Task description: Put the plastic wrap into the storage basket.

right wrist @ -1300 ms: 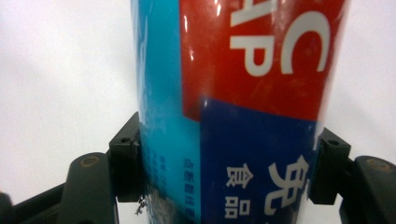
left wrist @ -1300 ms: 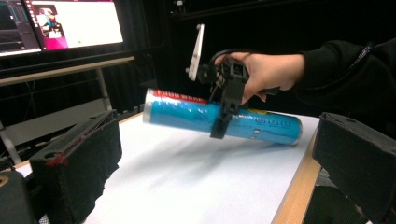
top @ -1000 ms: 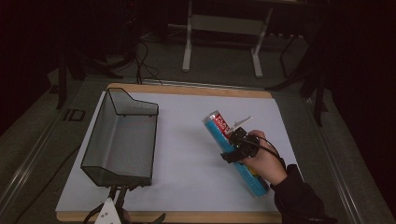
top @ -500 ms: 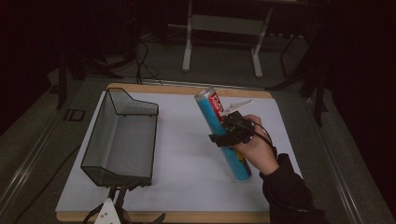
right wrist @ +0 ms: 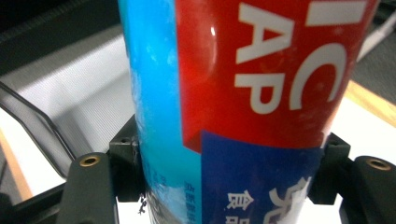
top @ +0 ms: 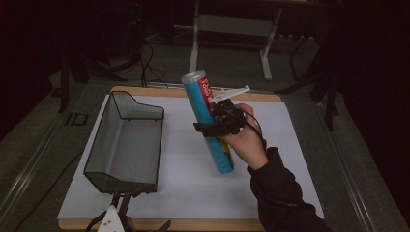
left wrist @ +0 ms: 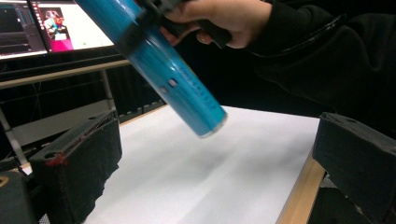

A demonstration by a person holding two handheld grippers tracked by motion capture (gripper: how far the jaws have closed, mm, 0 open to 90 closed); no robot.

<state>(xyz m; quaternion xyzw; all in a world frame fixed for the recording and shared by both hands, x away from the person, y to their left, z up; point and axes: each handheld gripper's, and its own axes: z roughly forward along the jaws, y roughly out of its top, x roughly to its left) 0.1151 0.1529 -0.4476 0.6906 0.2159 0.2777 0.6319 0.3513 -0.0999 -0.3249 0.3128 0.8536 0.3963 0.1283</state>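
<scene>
The tall blue cylindrical can with a red label and silver top [top: 209, 121] hangs tilted at the centre of the high view, clear of the white-covered worktop [top: 270, 193], its silver end leaning toward the upper left. The right gripper [top: 217, 126] has its black jaws clamped on the can's sides around its middle (the right gripper view shows both pads pressed against the wall). The left gripper [top: 118, 220] sits at the bottom left just below the black wire-mesh basket [top: 104, 176], its jaws well apart with nothing between them.
</scene>
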